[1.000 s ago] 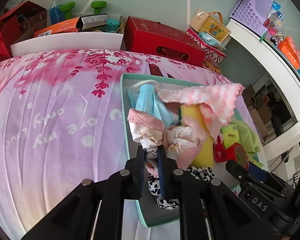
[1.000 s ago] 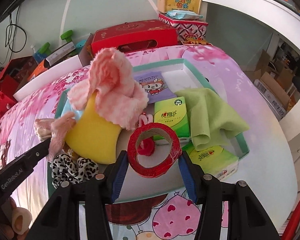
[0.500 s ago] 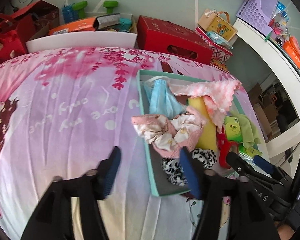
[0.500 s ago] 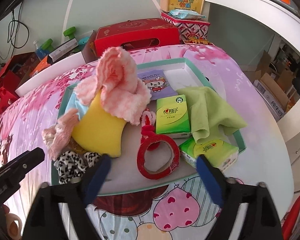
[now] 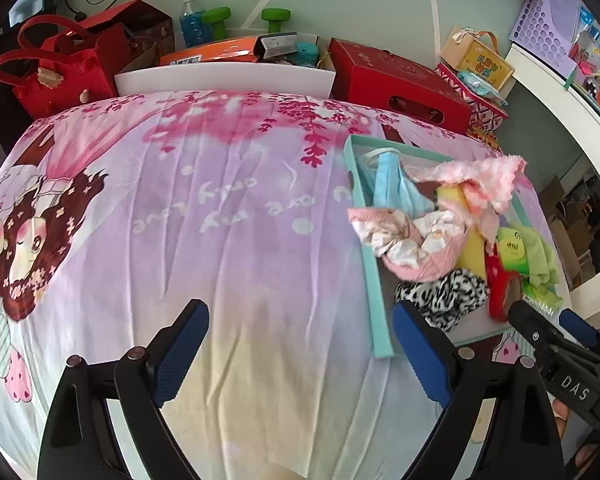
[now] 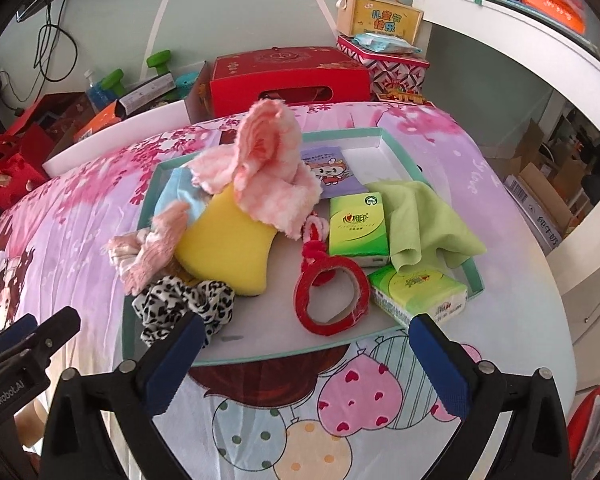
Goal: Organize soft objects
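Both grippers, left gripper (image 5: 300,344) and right gripper (image 6: 306,354), gape near the tray (image 6: 134,332) edge.

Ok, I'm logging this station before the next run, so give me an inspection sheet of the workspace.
Surface: pink cartoon-print cloth, wrinkled.
Job's things: teal tray holds pink fluffy cloth, yellow sponge, leopard scrunchie, green cloth, blue mask.
Clutter: red tape roll and tissue packs share the tray.
Grippers: left tool and right tool open, empty.
Cables: black cable on wall.
Surroundings: red boxes, white shelf.
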The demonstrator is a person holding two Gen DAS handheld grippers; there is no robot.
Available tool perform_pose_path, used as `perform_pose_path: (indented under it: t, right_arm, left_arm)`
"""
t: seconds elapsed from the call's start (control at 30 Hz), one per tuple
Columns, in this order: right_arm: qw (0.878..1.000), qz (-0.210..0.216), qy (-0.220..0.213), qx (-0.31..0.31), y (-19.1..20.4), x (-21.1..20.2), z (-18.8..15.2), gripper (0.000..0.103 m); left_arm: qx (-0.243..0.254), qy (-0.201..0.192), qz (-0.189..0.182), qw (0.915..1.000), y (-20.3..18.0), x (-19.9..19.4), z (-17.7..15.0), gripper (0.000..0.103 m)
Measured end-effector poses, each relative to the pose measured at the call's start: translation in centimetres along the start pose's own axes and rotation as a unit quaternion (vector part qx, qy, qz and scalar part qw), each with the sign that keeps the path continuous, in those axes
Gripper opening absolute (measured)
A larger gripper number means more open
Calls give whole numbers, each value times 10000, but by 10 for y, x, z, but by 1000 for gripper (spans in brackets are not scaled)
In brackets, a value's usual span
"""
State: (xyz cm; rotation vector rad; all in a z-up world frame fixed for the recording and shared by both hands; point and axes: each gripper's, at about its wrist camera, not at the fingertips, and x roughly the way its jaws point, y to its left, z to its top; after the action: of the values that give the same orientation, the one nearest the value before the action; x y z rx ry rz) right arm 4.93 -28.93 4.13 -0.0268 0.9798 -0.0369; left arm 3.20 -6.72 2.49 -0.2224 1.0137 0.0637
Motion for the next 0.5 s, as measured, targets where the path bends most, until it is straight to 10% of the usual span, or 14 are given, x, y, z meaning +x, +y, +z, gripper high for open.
perform_pose_path:
  t: [0.5]
  right_arm:
    - [9998,46,13,-198,16,-7,-10,103]
  left_arm:
    - [-113,6,302,9995,23,-13,-14,93]
